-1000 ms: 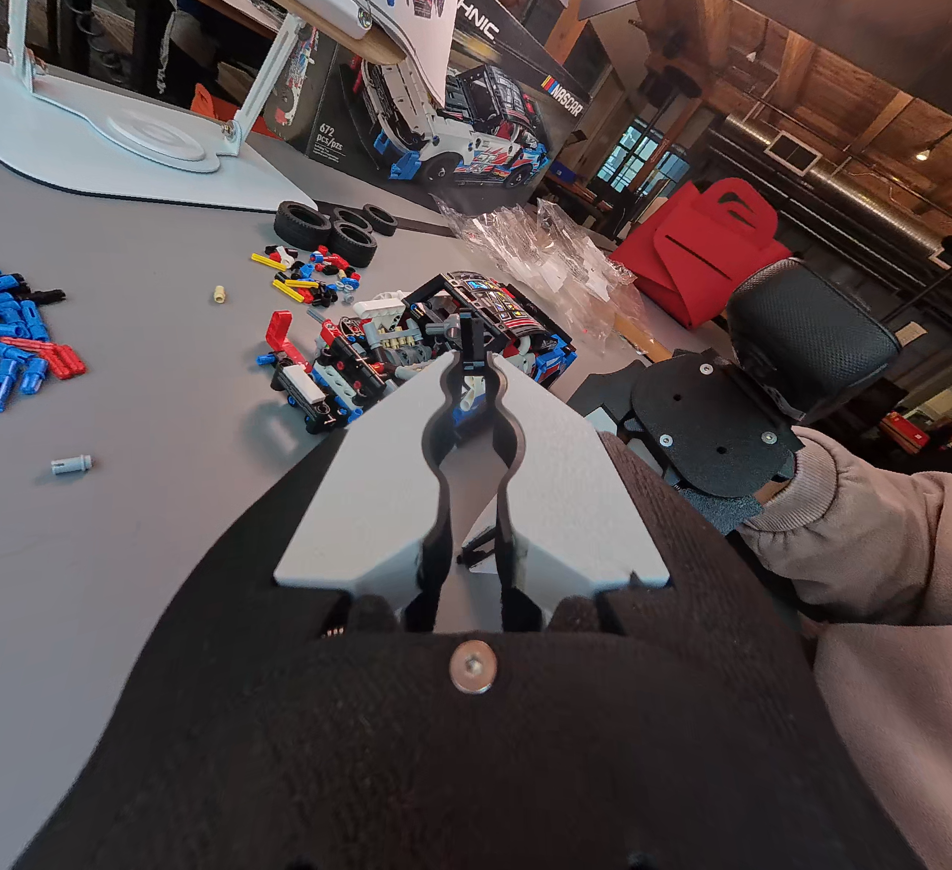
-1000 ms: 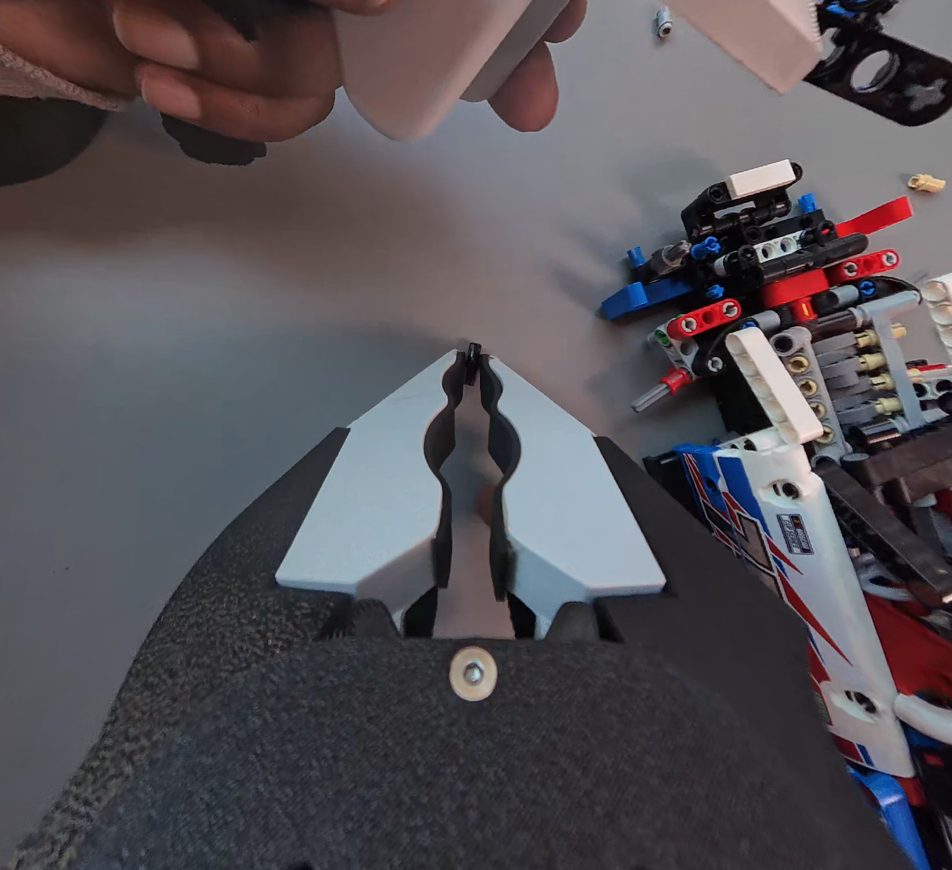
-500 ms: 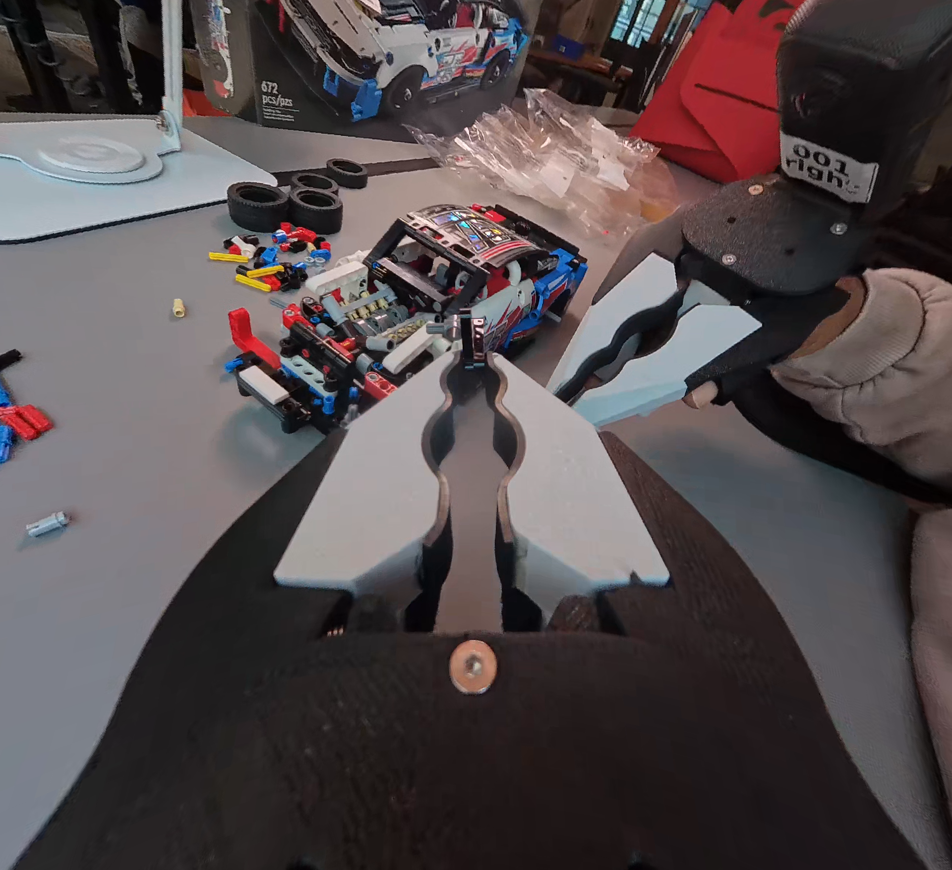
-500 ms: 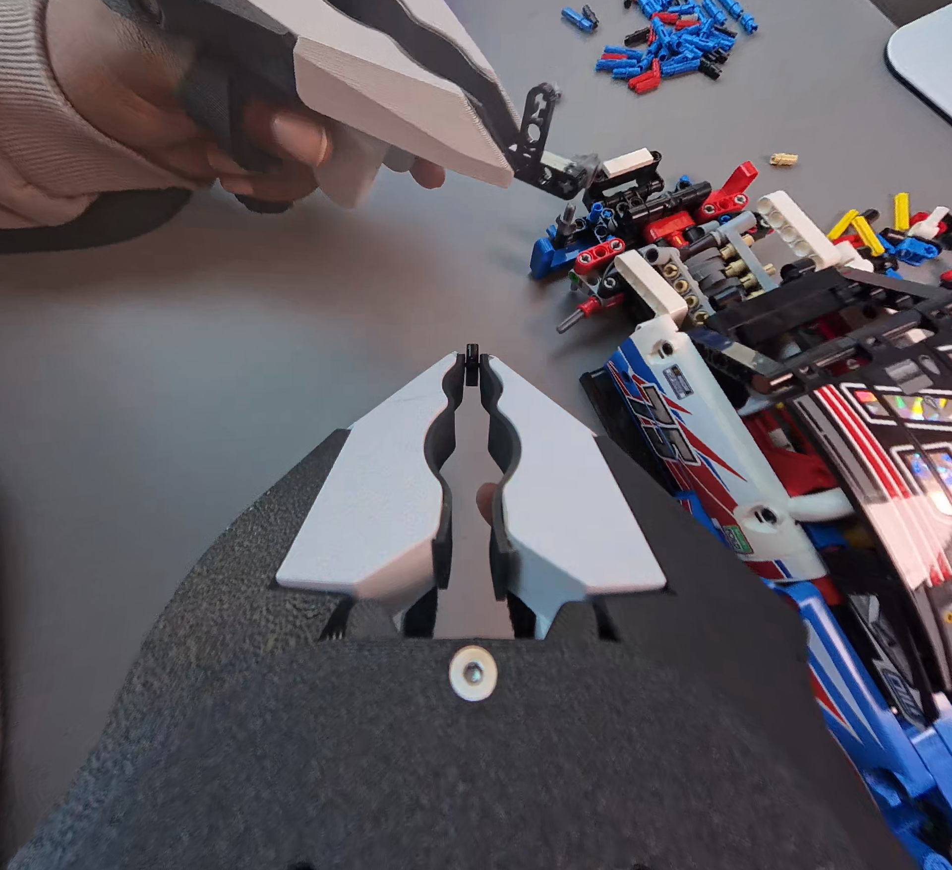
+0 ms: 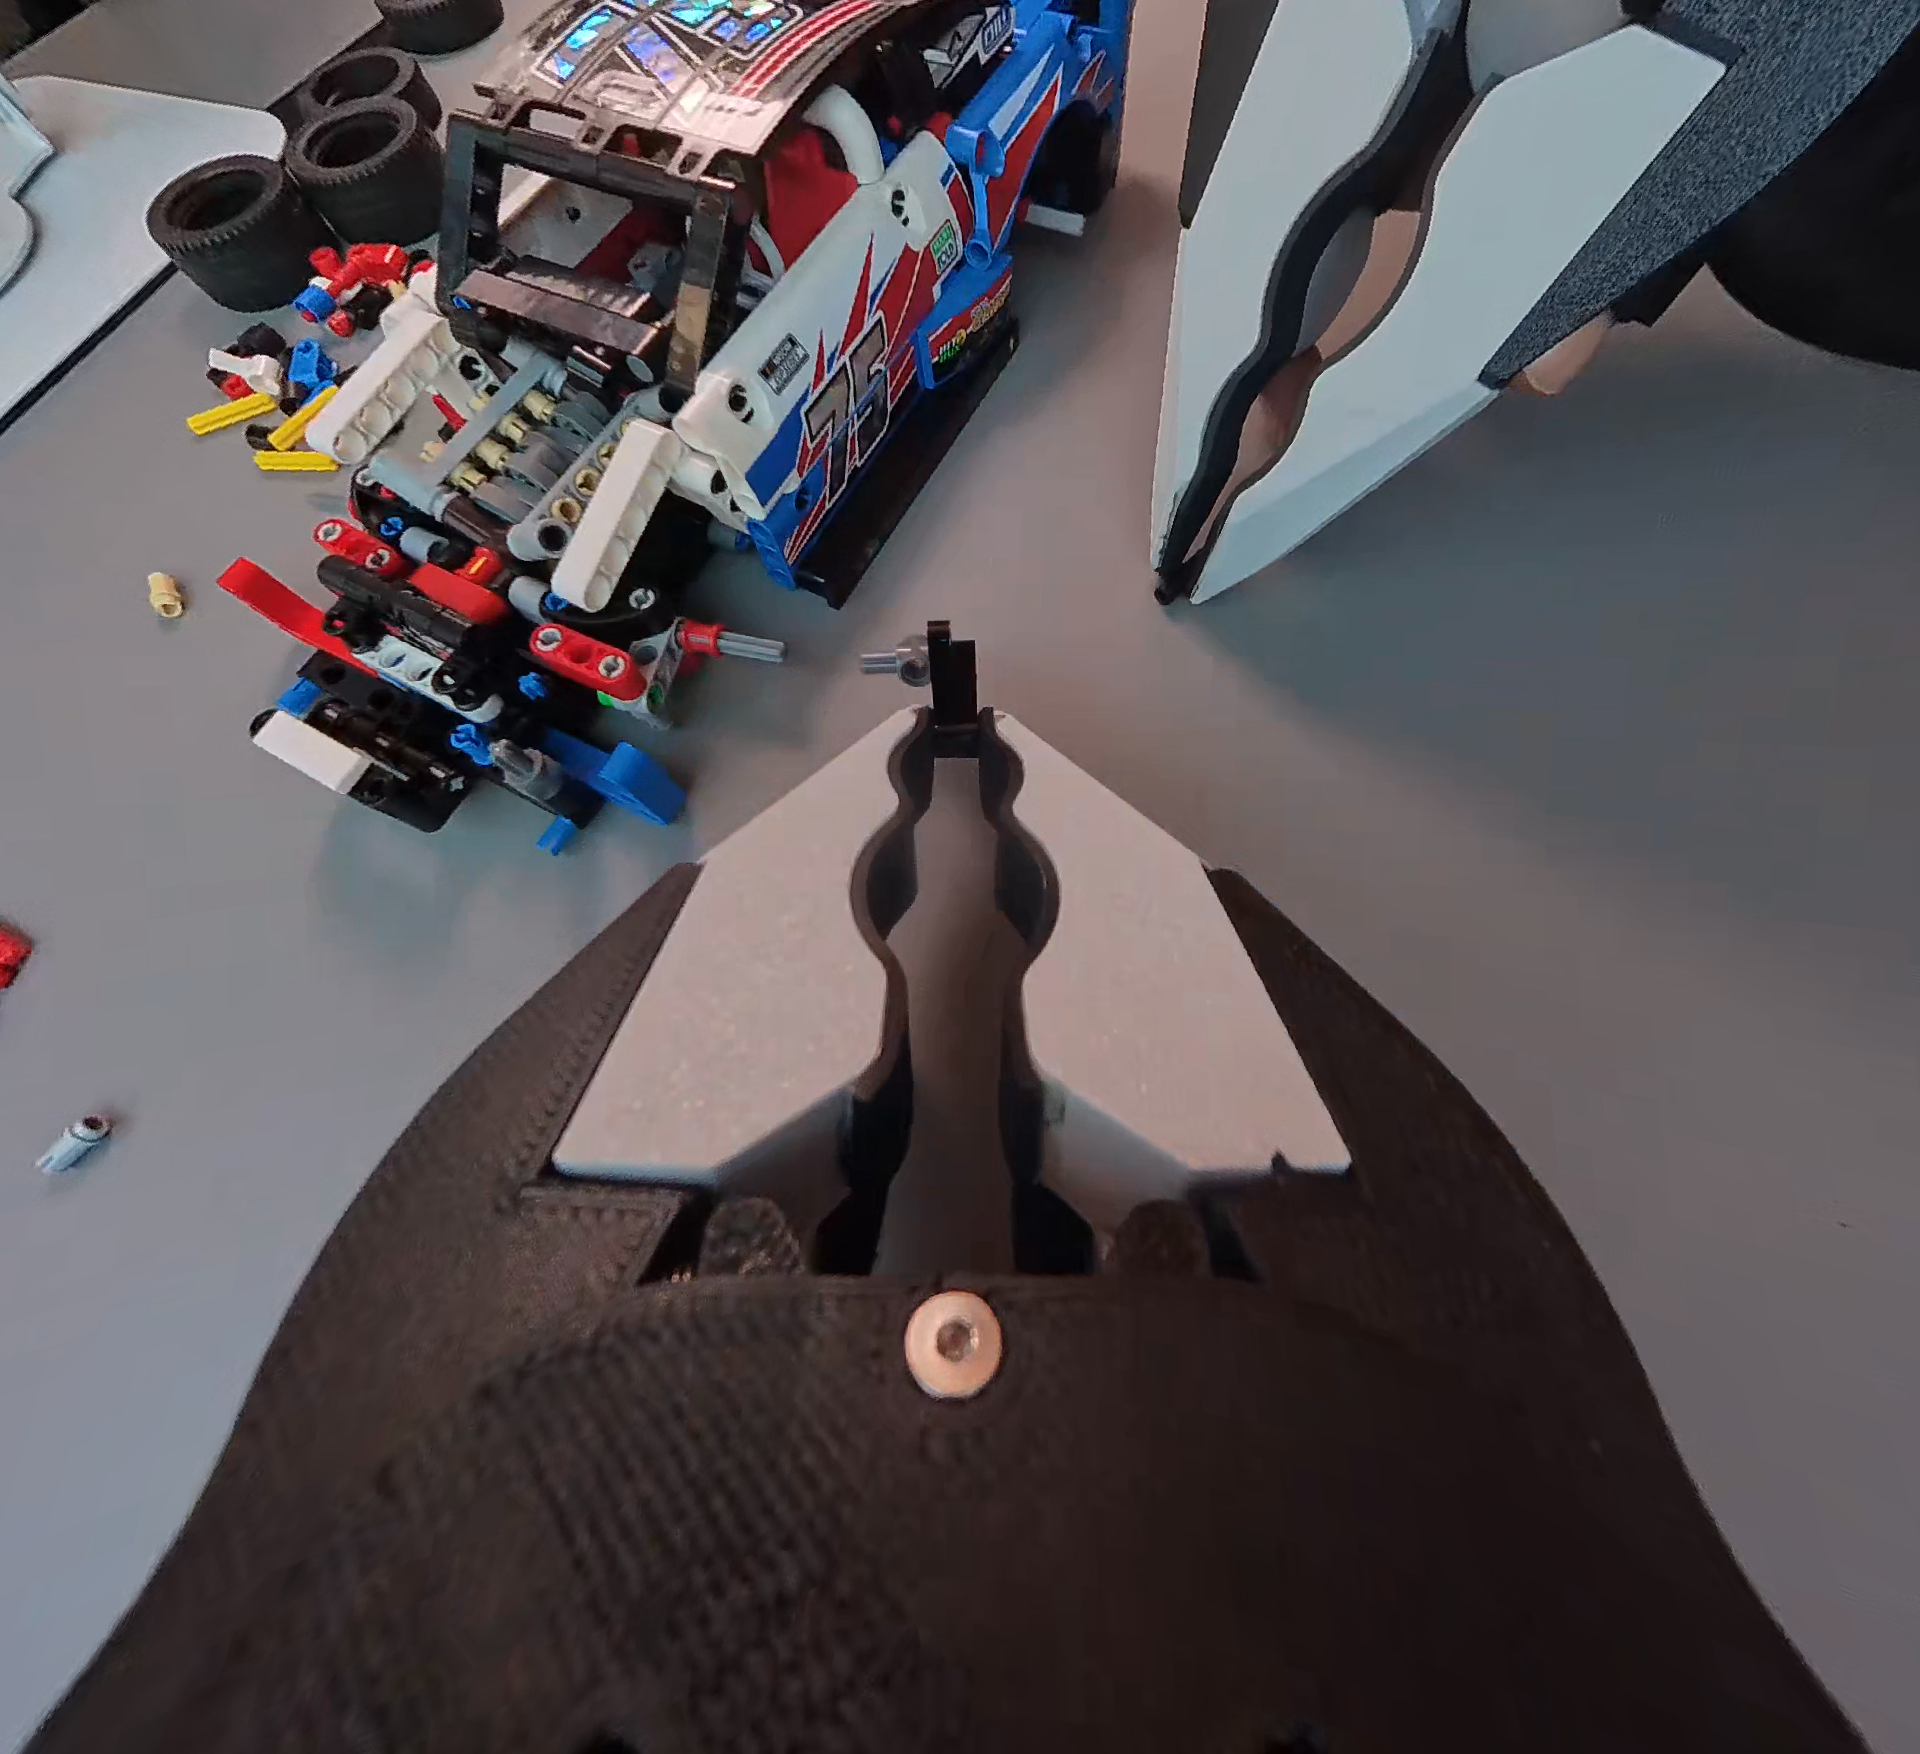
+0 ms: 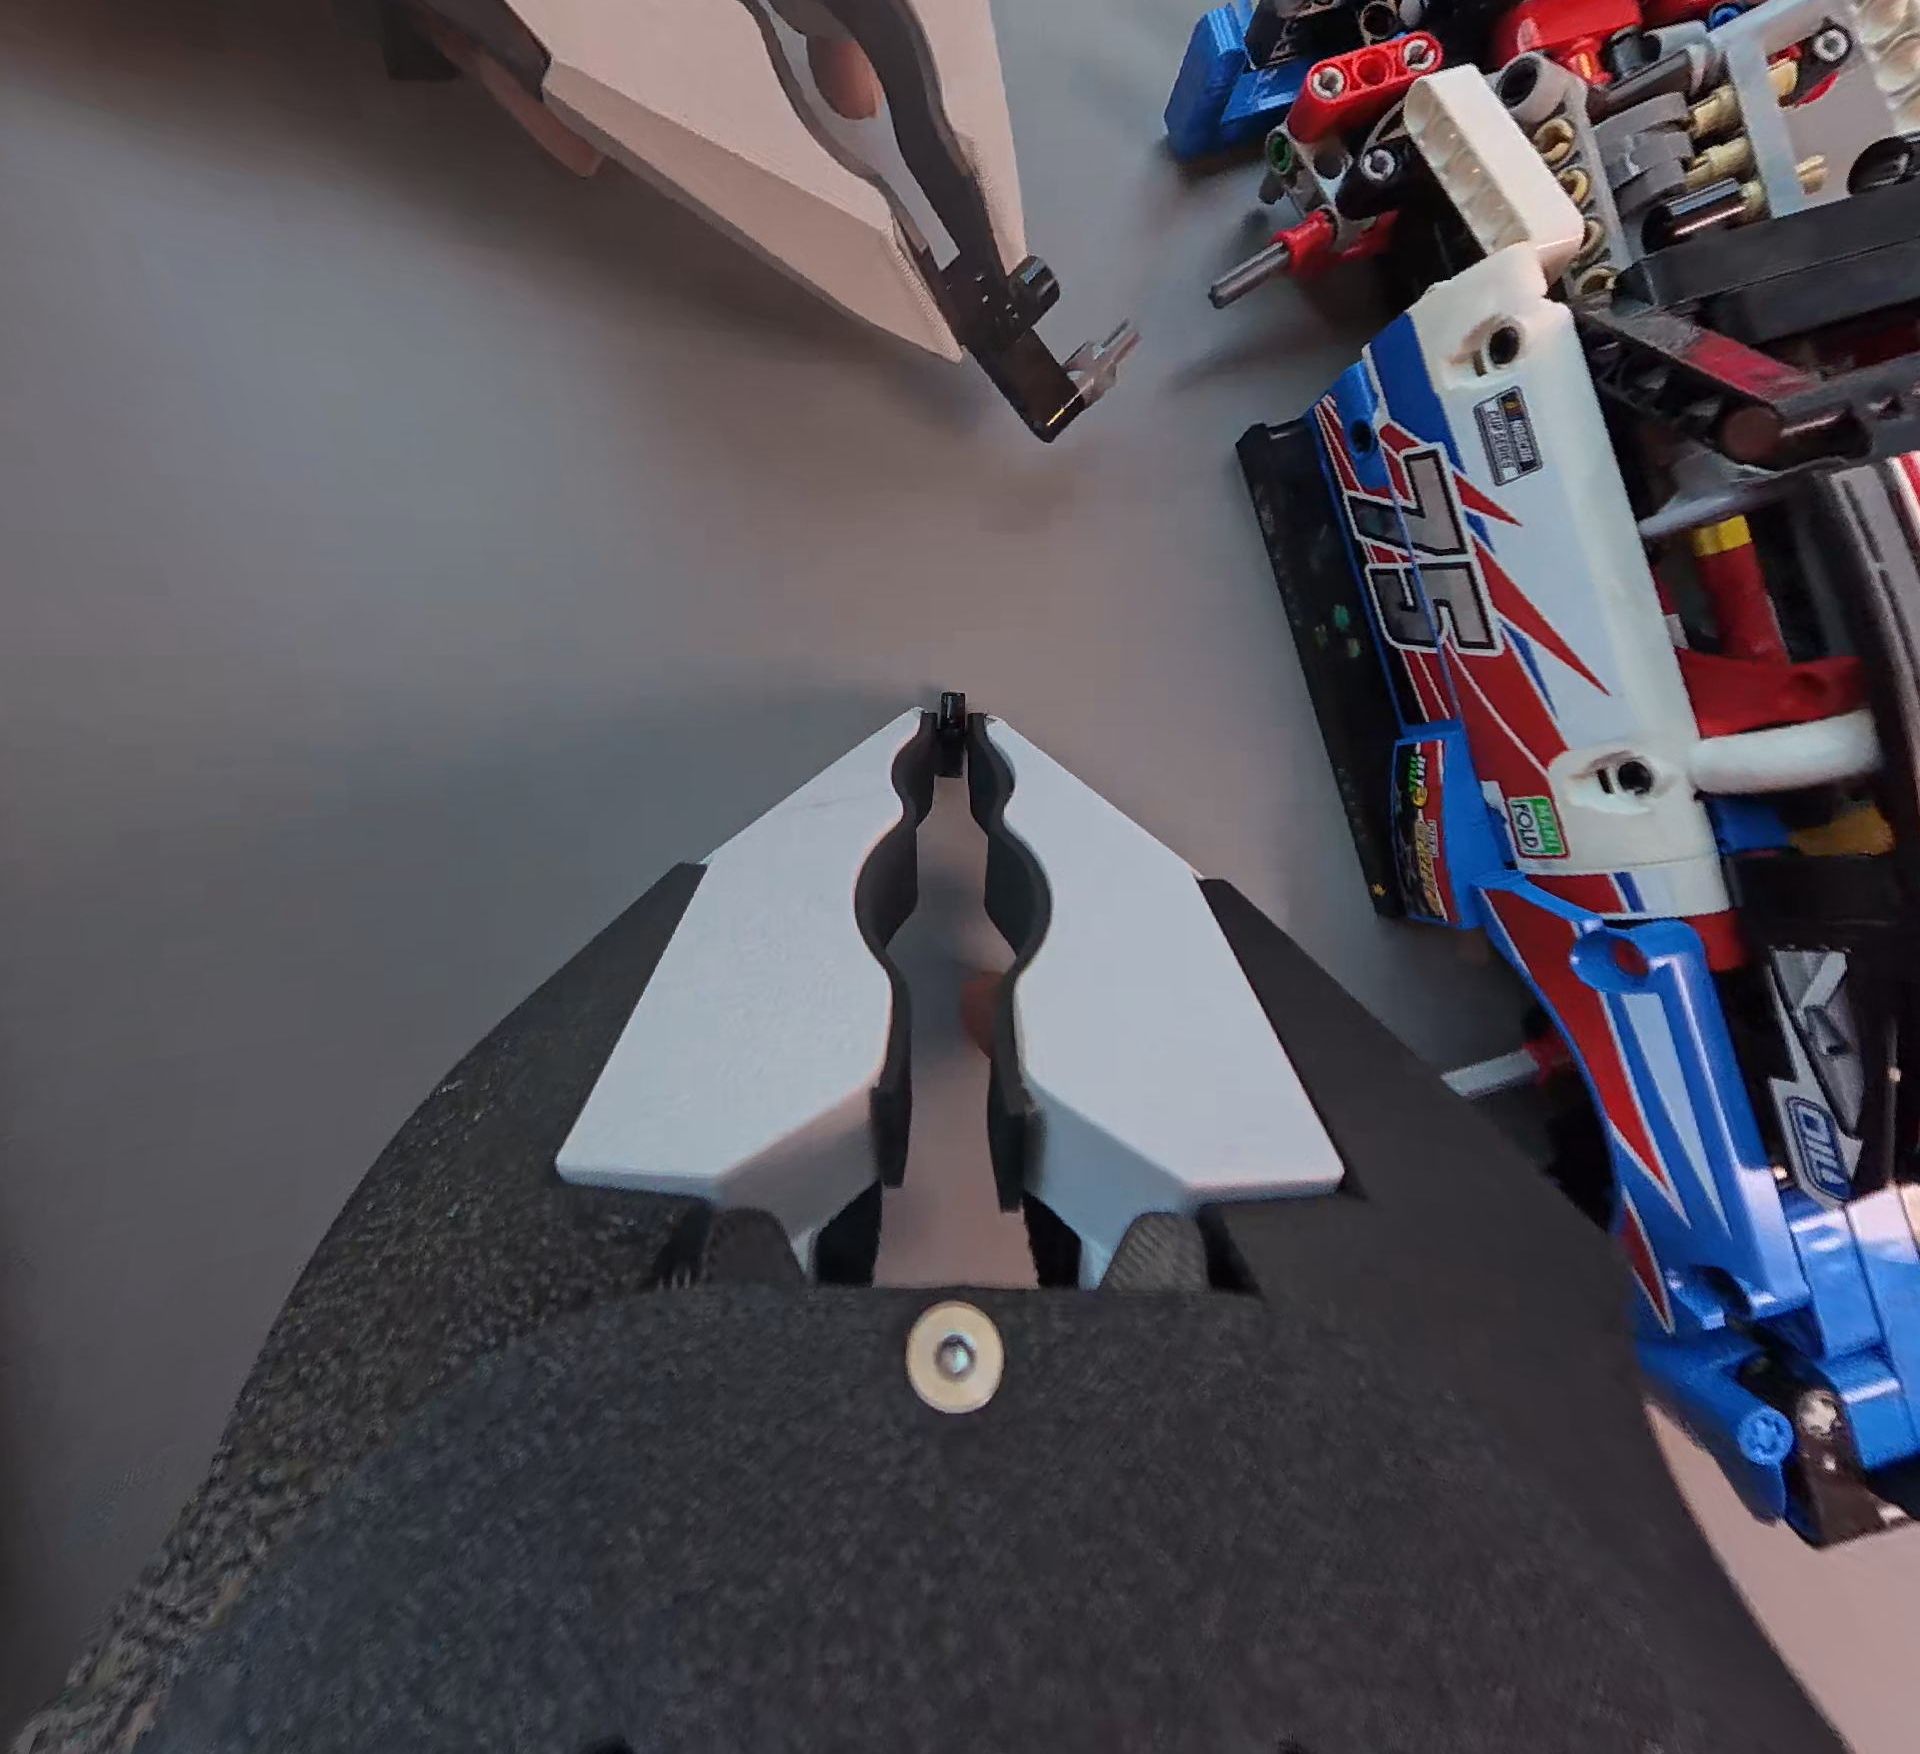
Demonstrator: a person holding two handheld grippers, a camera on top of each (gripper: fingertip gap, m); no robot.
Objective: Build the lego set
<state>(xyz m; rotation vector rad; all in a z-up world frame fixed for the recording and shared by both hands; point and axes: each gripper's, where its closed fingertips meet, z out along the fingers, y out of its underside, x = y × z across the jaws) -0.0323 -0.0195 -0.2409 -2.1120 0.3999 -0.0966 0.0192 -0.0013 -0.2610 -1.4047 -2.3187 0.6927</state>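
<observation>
Left gripper [image 5: 951, 725] had its white fingers [image 5: 790, 925] pinched on a black perforated lego beam [image 5: 951, 681] with a small grey connector [image 5: 902, 661] fixed at its far end; the beam stuck out past the tips, above the grey worktop [image 5: 1455, 769]. From the right wrist view the same beam [image 6: 1003, 333] pointed toward the car's nose, not touching it.

Right gripper [image 6: 948, 733] had its fingers [image 6: 1122, 935] nearly together on a tiny black lego pin [image 6: 950, 717] at the very tips. In the left wrist view the right gripper [image 5: 1179, 582] angled down, tips close to the worktop, just beside the car's side; could not tell whether they touched it.

Partly built blue, white and red lego race car [image 5: 790, 270] sat on the worktop, wheelless, front end open with the grey engine block and white beams exposed. Four black rubber tyres [image 5: 301, 187] lay loose behind its left side. Small pile of yellow, red, blue and black loose lego parts [image 5: 281, 374] lay between tyres and car nose. A tan peg [image 5: 164, 592] and a light grey pin [image 5: 78, 1141] lay apart, well clear of the car.
</observation>
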